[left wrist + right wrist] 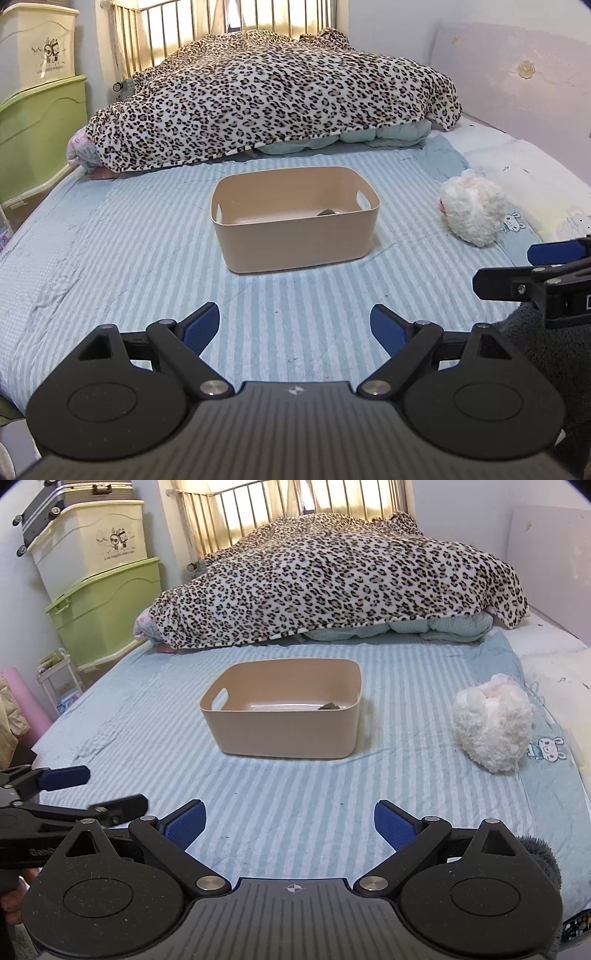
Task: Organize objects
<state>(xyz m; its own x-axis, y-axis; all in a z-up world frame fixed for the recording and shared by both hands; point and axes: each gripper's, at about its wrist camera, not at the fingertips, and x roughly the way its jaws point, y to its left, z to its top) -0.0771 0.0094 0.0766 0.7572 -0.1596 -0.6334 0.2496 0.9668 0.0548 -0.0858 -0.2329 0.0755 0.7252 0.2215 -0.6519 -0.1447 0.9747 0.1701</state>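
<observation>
Both tongs hover low over the striped bed sheet [295, 794], side by side. The left tongs [295, 326] are spread wide and empty, as are the right tongs [290, 825]. Ahead sits a tan plastic bin [284, 727] holding a small dark object [328, 706]. A white plush toy [493, 722] lies well right of the bin.

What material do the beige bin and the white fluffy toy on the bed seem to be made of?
Beige bin: likely moulded plastic; smooth matte walls, rounded corners, cut-out handles. White fluffy toy: seemingly soft plush; its shaggy, curly pile suggests synthetic fibre, though the filling cannot be seen.
</observation>
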